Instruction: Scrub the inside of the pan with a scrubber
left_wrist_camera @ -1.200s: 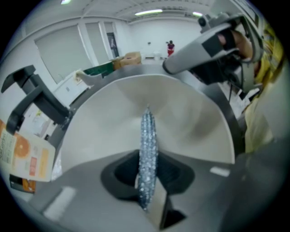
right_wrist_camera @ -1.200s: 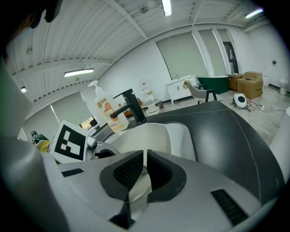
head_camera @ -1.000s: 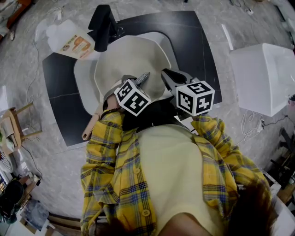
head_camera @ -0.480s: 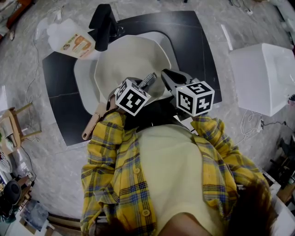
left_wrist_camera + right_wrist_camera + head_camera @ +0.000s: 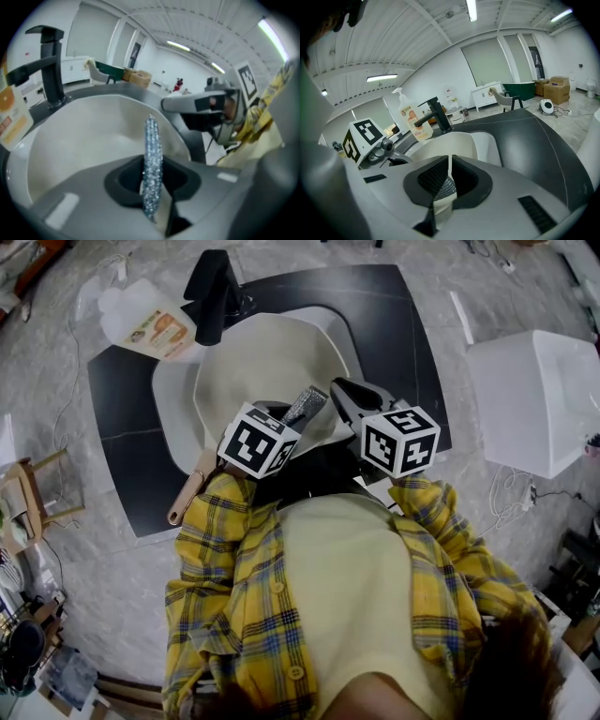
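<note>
The pan (image 5: 262, 362) sits in the sink (image 5: 173, 418), its cream inside facing up and its wooden handle (image 5: 187, 493) sticking out over the black counter (image 5: 403, 334) toward the person's left. The right gripper (image 5: 449, 180) is pressed together on the pan's near rim, with the thin cream edge caught between its pads. The left gripper (image 5: 151, 187) pinches the scrubber (image 5: 151, 140), a thin, sparkling metallic pad held edge-on, which pokes out past the jaw tips above the pan's inner wall. Whether it touches the wall cannot be told.

The pan looks stiff, smooth and probably slick, and likely heavy enough to twist on a rim pinch alone. The hold on the rim opposes scrubbing pressure well, though the handle would give a firmer purchase. The scrubber looks light and springy, and it should flatten and bend under pressure, so a grip near its middle suits it.

Room is tight. The two grippers work close together at the near rim, and the faucet (image 5: 211, 292) overhangs the far side with a soap bottle (image 5: 150, 324) just beside it. The widest free sweep lies across the pan's centre and left wall.
</note>
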Tool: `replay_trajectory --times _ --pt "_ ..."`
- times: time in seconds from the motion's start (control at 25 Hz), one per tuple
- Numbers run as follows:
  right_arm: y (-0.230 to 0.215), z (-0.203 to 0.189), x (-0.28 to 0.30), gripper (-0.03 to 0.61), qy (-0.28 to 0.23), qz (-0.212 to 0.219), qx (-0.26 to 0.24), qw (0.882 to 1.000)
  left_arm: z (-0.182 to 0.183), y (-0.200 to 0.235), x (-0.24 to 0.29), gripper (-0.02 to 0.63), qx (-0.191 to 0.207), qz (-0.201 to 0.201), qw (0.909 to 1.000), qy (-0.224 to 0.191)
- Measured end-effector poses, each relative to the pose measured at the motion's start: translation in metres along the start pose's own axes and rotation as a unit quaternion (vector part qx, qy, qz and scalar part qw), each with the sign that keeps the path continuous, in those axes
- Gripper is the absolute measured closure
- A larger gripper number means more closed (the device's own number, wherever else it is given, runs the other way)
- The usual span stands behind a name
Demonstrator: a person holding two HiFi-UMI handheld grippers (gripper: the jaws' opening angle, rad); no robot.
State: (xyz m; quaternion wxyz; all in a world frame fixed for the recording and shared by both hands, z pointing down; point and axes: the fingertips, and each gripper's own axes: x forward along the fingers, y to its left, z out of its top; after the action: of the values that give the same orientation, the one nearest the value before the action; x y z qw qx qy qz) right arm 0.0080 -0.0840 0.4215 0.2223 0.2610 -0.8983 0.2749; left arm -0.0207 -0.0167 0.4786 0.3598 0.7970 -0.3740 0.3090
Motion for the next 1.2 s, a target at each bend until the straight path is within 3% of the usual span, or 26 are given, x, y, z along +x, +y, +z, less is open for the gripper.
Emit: replay_trajectory --times 0.24,0.52,0.88,1.2 --pt "-0.002 0.006 -0.001 0.56 -0.009 -0.002 0.0 1.0 0.013 0.001 -0.023 0.525 -0.028 -0.003 0.9985 -0.046" --pt "-0.002 0.009 -0.001 0.56 -0.012 -0.001 -0.001 1.0 0.031 -0.007 -0.057 0.525 -0.081 -0.034 0.988 -0.128" --pt "0.002 0.015 -0.001 0.56 -0.015 0.007 -0.008 1.0 0.03 0.017 -0.09 0.525 -0.131 0.034 0.9693 -0.206" --pt "0.009 0.018 -0.001 0.56 -0.016 0.016 -0.016 1.0 0.03 0.028 -0.114 0.526 -0.181 0.061 0.9429 -0.273"
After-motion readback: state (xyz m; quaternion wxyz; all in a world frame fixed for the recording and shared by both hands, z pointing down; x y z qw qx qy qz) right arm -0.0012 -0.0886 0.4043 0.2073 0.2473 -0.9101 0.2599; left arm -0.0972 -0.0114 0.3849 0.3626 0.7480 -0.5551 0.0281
